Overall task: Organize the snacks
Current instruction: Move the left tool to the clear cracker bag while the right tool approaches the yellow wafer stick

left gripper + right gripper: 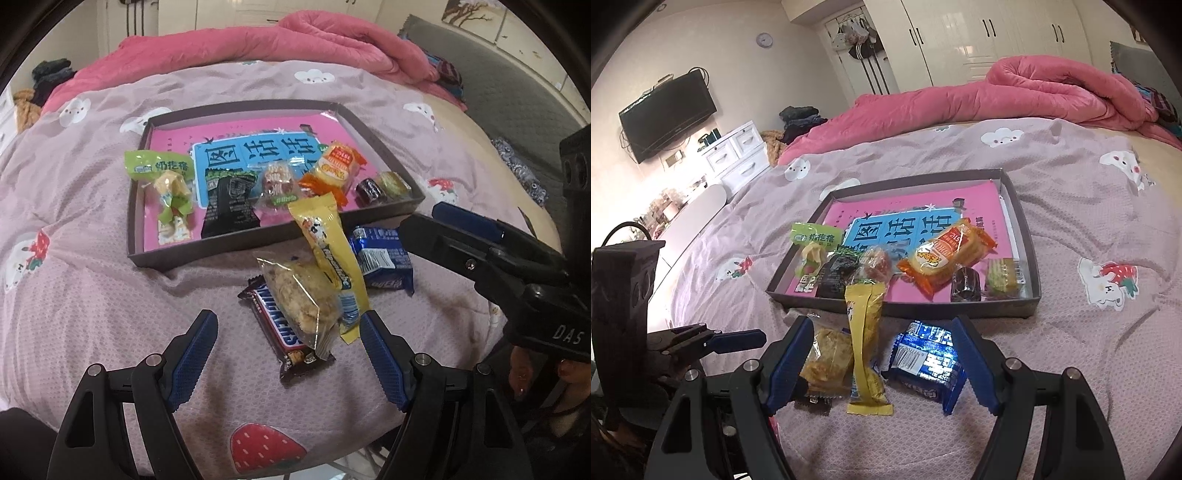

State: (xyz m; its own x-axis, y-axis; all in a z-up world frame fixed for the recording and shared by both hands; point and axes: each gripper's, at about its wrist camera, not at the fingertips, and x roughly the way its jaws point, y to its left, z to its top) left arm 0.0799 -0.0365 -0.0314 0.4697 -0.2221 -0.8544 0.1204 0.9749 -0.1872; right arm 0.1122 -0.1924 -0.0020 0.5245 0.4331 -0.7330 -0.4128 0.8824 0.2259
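A home bedroom: a bed under a mauve quilt (pixel 1052 206) printed with clouds and strawberries, a rumpled pink duvet (pixel 1015 92) behind, glossy white wardrobes (pixel 979 37), a wall-mounted television (pixel 666 114), a white drawer unit (pixel 738 155), a wall clock (pixel 764 39)

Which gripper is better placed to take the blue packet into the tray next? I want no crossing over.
Right. The right gripper is open with the blue packet between its fingers; the left gripper brackets the Snickers bar instead.
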